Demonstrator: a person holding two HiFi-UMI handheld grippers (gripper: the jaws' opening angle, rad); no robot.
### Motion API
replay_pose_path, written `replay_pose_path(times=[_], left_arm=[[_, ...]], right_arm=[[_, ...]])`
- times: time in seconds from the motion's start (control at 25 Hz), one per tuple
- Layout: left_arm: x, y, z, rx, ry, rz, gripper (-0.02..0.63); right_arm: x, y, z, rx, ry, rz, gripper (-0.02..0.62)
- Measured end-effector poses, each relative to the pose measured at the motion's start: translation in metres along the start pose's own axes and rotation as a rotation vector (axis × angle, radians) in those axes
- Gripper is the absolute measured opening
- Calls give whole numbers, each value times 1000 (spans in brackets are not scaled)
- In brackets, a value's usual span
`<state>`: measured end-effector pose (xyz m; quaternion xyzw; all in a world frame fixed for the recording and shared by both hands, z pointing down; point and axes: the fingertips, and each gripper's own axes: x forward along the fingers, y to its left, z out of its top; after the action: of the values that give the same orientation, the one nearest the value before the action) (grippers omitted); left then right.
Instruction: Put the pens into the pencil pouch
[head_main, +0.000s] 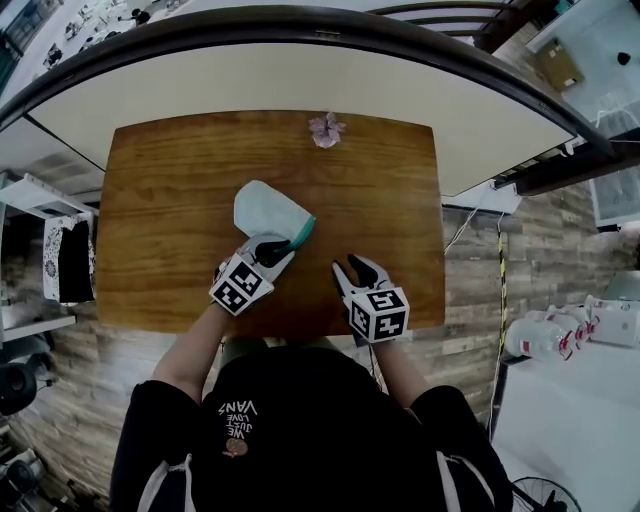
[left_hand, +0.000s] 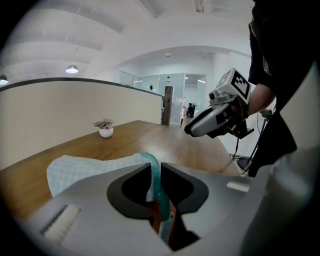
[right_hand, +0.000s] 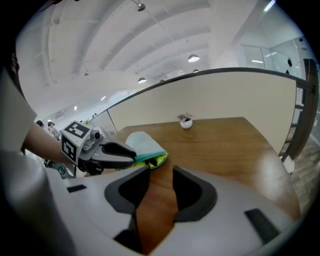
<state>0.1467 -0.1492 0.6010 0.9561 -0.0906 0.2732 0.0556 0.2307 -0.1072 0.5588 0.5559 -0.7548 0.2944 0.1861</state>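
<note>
The pencil pouch (head_main: 266, 208) lies flat near the middle of the wooden table (head_main: 160, 200), toward the person's side. It is a soft, pale mint fabric pouch, rounded at its far end, with a teal zip band (left_hand: 154, 161) along the near end. In the right gripper view that end gapes a little and shows a yellow-green inside.

The left gripper (head_main: 283, 246) has its jaws pinched nearly together on the teal band, gripping the pouch by its mouth edge.

The right gripper (right_hand: 161, 172) hangs just beside it over the table's near edge, with its jaws apart and only bare wood between them. It is not touching the pouch.

A small potted plant (head_main: 326, 130) stands at the far edge, well apart from the pouch.
</note>
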Motion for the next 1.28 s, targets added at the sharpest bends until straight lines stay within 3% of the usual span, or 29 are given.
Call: replay_pose_path(times=[0.24,0.84,1.28], left_arm=[[-16,6,-4,-49,-20,-17,135],[-108,18,11,-40,-158,-5,137],[-180,13,19,-22,-255,9,133]], right_arm=[[1,22,7,35,-41,-48,115],[-25,86,8,154,-188,-253,115],[-38,134,3,183,-275,-328,114]])
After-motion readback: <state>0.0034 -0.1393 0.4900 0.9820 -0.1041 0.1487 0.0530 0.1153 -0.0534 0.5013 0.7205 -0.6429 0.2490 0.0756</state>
